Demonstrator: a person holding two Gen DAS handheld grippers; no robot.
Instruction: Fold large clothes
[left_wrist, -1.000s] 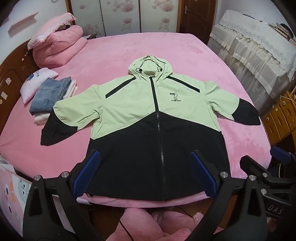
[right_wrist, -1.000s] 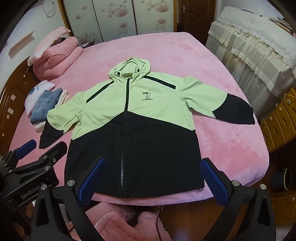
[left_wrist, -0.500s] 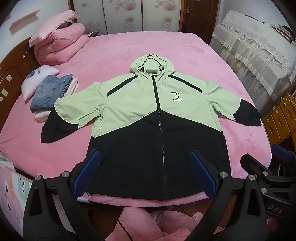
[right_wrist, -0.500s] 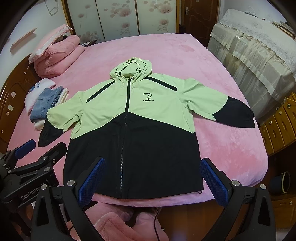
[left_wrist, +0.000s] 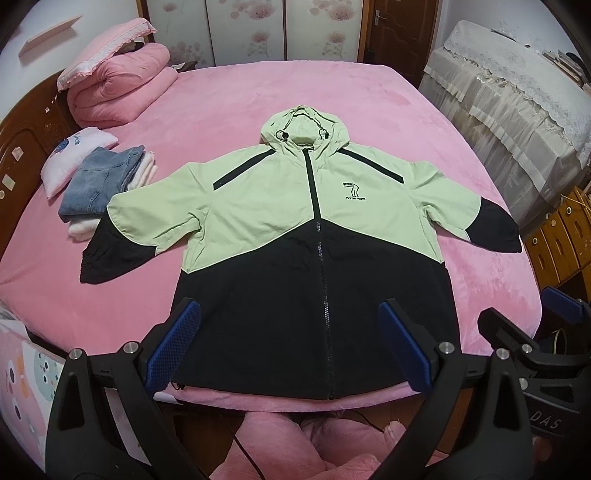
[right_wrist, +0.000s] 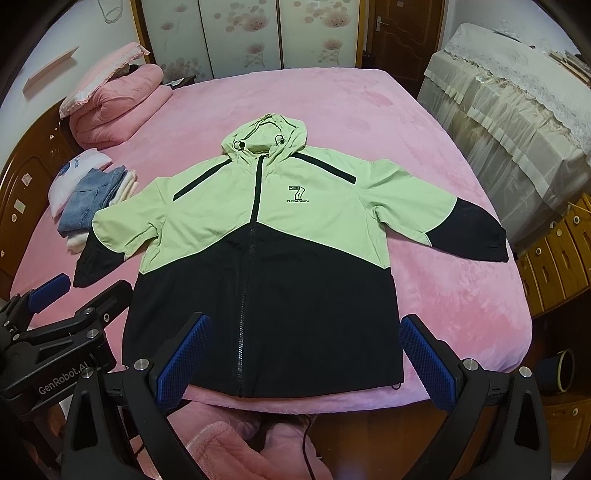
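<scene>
From my left gripper (left_wrist: 288, 347), fingers wide and empty, the jacket (left_wrist: 314, 236) lies flat, unfolded on the bed (left_wrist: 221, 96); my right gripper (right_wrist: 303, 354), equally wide, should next reach a sleeve (right_wrist: 465, 229), I judge.

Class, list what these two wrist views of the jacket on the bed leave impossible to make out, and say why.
- Jacket back: hidden in both views, lying face up on the bed.
- Small line above the chest logo's 7: too small, right wrist view.
- Lower items of the folded stack: covered by jeans, left wrist view.
- Left gripper and right gripper handles: cut off by bottom edges.
</scene>
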